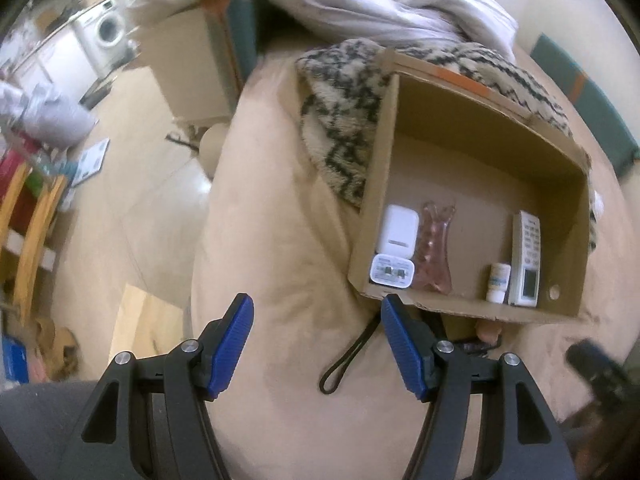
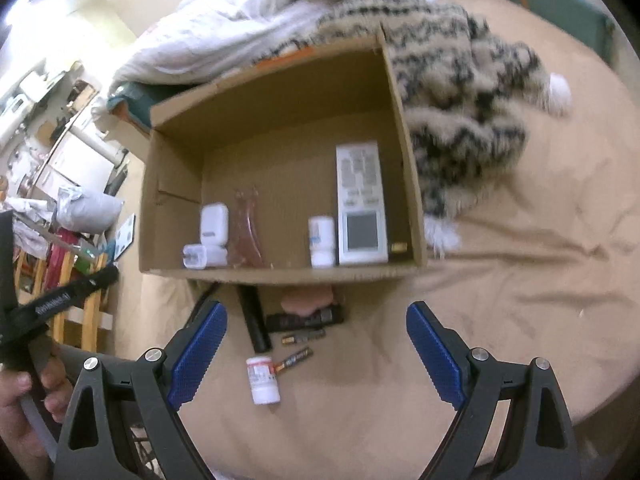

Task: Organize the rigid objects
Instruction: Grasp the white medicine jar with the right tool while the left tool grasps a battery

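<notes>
A wide bed (image 2: 520, 320), covered in a soft tan sheet with shallow creases, takes up most of both views. A rumpled white duvet (image 2: 240, 20) and a shaggy cream-and-black patterned blanket (image 2: 460, 120) are piled at its far side. A stiff corrugated cardboard box (image 2: 412, 184), open at the top, is set on the sheet against the blanket.

Along the box's near wall a flat white remote control (image 2: 360, 200) with a grey screen is laid, and beside it a small white cylindrical bottle (image 2: 322, 240), a translucent pink flared vase-like piece (image 2: 248, 232), a rounded white case (image 2: 214, 222) and a white plug adapter (image 2: 196, 256).

Still loose on the sheet, just outside that wall, a black tube (image 2: 254, 320), a dark flat device (image 2: 304, 318), a pink object (image 2: 306, 300) partly hidden by the wall, two slim batteries (image 2: 298, 356) and a white pill bottle (image 2: 262, 380) lying on its side are seen.

The right gripper (image 2: 316, 360) is held open and empty above these, its ribbed blue pads well apart. The left gripper (image 1: 316, 344) is likewise open and empty over bare sheet, near a black cord loop (image 1: 344, 360).

The risks are judged as follows: the round bottle and batteries may be rolled away on the yielding bedding if nudged by one pad first; the smooth bottle may be squeezed out of the jaws; the thin batteries may be pressed into the sheet and fabric pinched instead. The standing bottle inside may be toppled by anything dropped close to it.
</notes>
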Motion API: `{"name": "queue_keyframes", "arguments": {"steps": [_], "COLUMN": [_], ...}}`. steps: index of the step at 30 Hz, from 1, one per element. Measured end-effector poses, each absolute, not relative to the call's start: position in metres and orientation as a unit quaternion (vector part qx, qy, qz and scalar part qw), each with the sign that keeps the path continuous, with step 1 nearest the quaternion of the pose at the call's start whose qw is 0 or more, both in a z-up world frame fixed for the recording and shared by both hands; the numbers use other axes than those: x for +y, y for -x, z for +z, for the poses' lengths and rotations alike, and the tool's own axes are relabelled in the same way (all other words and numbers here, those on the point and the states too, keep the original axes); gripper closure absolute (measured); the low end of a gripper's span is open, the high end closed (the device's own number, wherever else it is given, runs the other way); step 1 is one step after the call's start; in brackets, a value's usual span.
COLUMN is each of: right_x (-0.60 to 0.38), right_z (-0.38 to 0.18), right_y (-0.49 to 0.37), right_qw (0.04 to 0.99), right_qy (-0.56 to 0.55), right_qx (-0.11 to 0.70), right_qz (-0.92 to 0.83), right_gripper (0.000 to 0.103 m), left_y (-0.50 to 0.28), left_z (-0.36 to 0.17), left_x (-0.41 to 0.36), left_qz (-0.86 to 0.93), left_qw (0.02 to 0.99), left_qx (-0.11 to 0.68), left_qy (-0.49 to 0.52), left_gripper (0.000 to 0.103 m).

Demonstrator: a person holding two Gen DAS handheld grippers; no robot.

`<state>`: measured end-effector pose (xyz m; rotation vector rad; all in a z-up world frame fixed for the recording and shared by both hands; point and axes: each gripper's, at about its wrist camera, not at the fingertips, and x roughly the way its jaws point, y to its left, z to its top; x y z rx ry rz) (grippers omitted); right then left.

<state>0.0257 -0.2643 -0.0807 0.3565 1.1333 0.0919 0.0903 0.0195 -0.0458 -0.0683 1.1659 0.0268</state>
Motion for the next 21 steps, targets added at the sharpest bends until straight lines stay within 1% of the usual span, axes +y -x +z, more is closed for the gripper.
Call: {"name": "queue_keyframes", "arguments": {"steps": [4,6,8,9,10,11,13,16,20,21], "right_x": [-0.238,-0.218,-0.195,-0.186,-0.177,-0.168,-0.154,-0.139,-0.124,-0.123], "right_z": [-0.107,-0.123,-0.136,-0.142,-0.146,-0.151,-0.158,-0.173,-0.184,-0.182], "right_y": [-0.031,-0.032,-0.031,-0.031,-0.032,-0.032,-0.033,-0.034,-0.033,-0.032], "right_qw": [0.791,0.772,0.758,0.752,0.747,0.744,0.740,0.726,0.723,0.726], "right_qy": [-0.166,-0.146,-0.115,-0.104,-0.093,-0.077,-0.047,-0.024,-0.001,0.001], "right_qx": [0.583,0.609,0.631,0.638,0.645,0.651,0.659,0.677,0.680,0.678], "right_qz": [0.088,0.106,0.120,0.127,0.132,0.132,0.126,0.121,0.119,0.118], "right_gripper": [0.007,0.019,0.038,0.043,0.053,0.057,0.057,0.067,0.067,0.069], "left_y": [-0.092,-0.092,-0.093,-0.093,-0.093,-0.093,-0.093,-0.092,-0.092,-0.092], "left_z": [-0.043,-0.042,-0.041,-0.040,-0.040,-0.040,-0.040,-0.040,-0.041,-0.041], "left_x": [0.020,0.018,0.017,0.017,0.017,0.017,0.018,0.019,0.018,0.017], "left_qz": [0.008,0.007,0.005,0.005,0.006,0.006,0.004,0.002,-0.001,-0.001], "left_qw": [0.834,0.836,0.836,0.836,0.836,0.835,0.834,0.832,0.831,0.831], "left_qx": [0.549,0.548,0.548,0.548,0.548,0.548,0.550,0.553,0.554,0.554], "left_qy": [0.042,0.041,0.041,0.041,0.043,0.044,0.045,0.049,0.050,0.048], "left_gripper": [0.040,0.040,0.040,0.040,0.040,0.040,0.040,0.040,0.040,0.040]}}
